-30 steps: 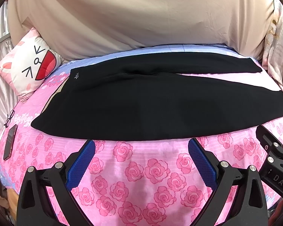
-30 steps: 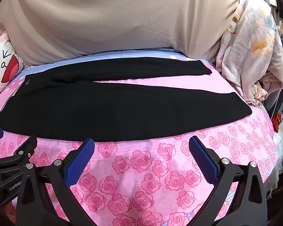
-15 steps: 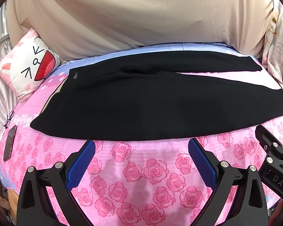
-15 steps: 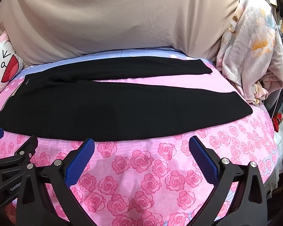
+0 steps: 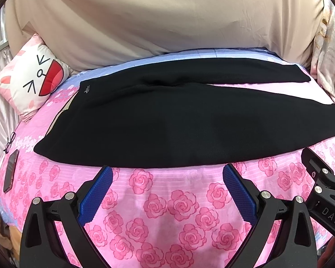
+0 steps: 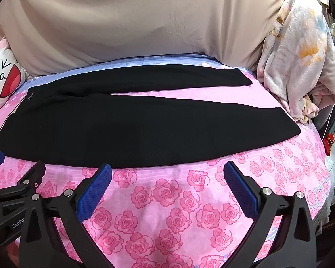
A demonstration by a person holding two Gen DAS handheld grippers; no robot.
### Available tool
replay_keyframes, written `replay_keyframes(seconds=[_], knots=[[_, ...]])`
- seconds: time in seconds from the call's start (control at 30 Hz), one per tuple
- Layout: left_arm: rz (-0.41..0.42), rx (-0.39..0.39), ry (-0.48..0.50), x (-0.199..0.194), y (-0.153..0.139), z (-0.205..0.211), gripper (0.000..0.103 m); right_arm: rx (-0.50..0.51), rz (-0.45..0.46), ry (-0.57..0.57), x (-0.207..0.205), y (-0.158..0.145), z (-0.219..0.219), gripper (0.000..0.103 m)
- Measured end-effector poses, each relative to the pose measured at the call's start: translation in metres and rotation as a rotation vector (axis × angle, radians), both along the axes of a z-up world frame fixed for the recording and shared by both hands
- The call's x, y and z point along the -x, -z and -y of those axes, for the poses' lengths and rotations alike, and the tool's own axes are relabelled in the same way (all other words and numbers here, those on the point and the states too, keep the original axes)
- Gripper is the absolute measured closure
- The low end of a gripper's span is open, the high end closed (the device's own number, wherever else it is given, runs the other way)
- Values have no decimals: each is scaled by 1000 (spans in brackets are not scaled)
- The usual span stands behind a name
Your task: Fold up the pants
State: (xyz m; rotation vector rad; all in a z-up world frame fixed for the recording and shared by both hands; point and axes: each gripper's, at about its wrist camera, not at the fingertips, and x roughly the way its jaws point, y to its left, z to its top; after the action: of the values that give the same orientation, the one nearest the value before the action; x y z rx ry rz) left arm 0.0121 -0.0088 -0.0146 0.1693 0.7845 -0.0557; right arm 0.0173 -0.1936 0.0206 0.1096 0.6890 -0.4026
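Black pants (image 5: 167, 120) lie flat across a bed with a pink rose sheet (image 5: 172, 205), waist at the left, both legs spread toward the right; they also show in the right wrist view (image 6: 122, 125). My left gripper (image 5: 167, 178) is open and empty, just short of the pants' near edge around the middle. My right gripper (image 6: 167, 176) is open and empty, also just short of the near edge. Each gripper's body shows at the side of the other's view.
A cat-face pillow (image 5: 31, 80) leans at the far left. A phone (image 5: 10, 170) and glasses (image 5: 10, 140) lie at the bed's left edge. A beige cover (image 5: 167, 17) rises behind. A bunched floral blanket (image 6: 301, 62) sits at the far right.
Both grippers have edged slightly forward toward the pants' near edge. The pants have not moved.
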Motion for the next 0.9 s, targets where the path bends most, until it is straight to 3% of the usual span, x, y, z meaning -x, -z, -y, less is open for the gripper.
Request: replay_keyframes(seconds=[0.9], knots=[[-15,-15,6,-7,5,5,6,-15,-13,-1,-8,9,3,5]])
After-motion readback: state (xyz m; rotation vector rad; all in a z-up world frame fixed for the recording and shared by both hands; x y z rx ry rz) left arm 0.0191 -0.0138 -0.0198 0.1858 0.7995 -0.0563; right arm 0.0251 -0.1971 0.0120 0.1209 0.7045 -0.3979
